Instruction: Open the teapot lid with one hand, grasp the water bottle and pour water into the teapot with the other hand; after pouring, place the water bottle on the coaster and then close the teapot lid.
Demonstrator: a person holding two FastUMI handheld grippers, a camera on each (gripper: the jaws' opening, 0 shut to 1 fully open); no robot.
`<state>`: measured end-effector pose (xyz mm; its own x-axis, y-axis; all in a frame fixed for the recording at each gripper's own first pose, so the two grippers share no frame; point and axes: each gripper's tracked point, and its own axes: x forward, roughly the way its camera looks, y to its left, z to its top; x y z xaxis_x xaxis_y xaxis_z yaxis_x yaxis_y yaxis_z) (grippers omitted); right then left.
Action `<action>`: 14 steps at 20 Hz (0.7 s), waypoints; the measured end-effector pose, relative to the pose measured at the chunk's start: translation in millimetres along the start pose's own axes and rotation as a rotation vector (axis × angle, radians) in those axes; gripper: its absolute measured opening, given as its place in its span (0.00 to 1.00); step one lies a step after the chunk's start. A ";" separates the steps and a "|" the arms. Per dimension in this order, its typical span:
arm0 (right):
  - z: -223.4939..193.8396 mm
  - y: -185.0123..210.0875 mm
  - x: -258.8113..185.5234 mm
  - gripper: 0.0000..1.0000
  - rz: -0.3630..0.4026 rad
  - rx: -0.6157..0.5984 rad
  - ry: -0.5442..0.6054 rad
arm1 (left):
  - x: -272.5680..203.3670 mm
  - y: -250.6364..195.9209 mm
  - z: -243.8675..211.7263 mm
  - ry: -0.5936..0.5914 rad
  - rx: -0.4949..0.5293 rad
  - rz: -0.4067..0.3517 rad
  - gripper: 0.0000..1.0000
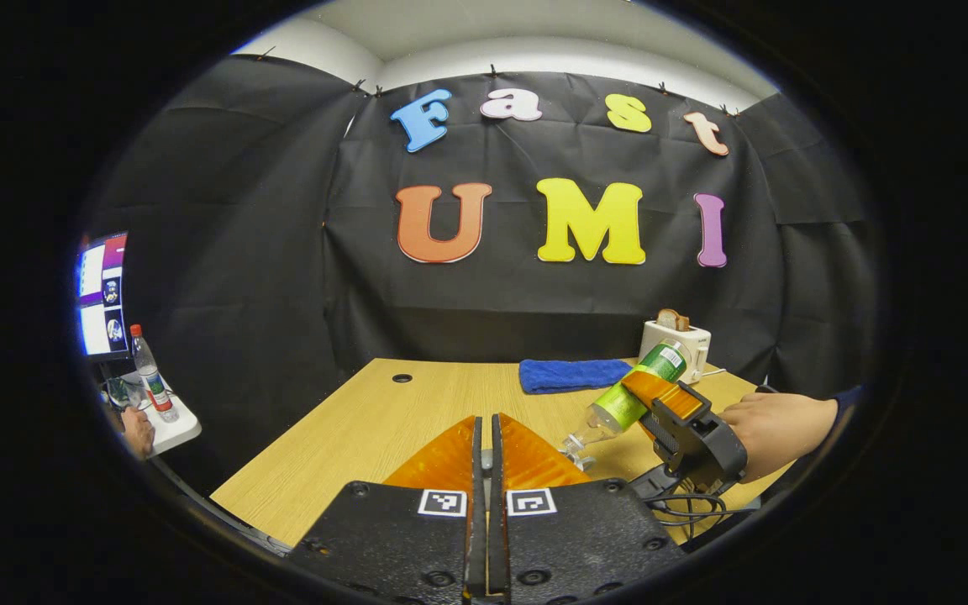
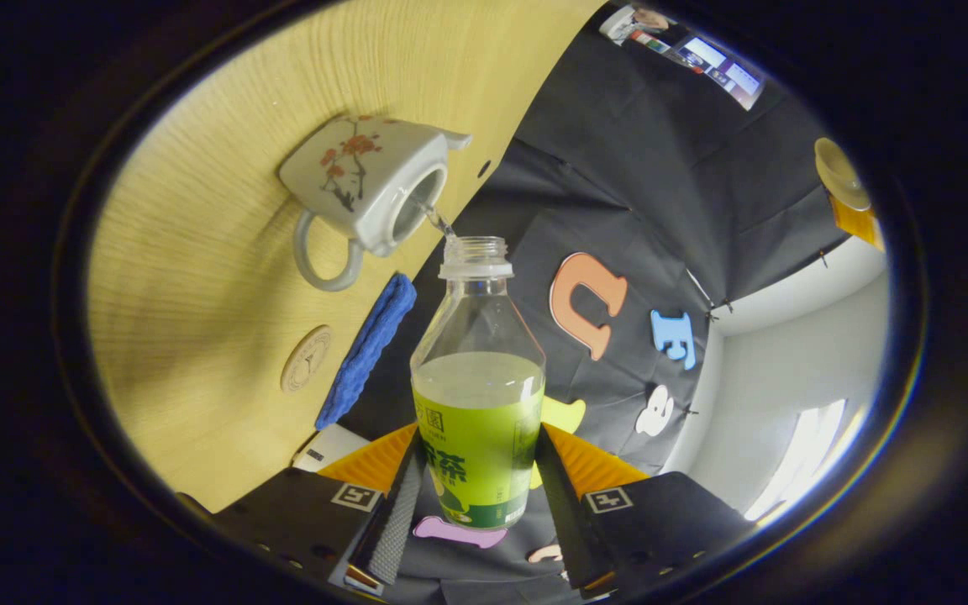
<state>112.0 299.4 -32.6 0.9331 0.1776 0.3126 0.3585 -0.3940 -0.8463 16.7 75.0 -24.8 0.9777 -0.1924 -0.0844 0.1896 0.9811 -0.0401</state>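
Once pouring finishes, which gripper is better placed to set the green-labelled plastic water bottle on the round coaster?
Right gripper: it already clamps the bottle, tilted over the white teapot, with the coaster nearby.

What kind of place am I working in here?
Probably a staged recording booth, not a home kitchen: black cloth walls surround one wooden table, a monitor sits beside it, and props include a teapot and toaster.

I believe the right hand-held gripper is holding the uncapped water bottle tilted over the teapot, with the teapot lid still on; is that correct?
Not quite: the lid is off. In the right gripper view the teapot stands with its top open, and a thin stream runs into it from the mouth of the water bottle. The rest stands: the right hand-held gripper holds the uncapped bottle tilted over the teapot.
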 end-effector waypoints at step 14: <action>8.2 -9.7 -6.8 0.72 -0.066 -0.060 -0.022 | 2.4 -1.2 -4.2 0.001 0.004 -0.002 0.04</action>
<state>102.0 309.4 -30.1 0.9069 0.2241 0.3569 0.4208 -0.4343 -0.7964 18.4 73.2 -29.1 0.9772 -0.1943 -0.0856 0.1918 0.9808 -0.0361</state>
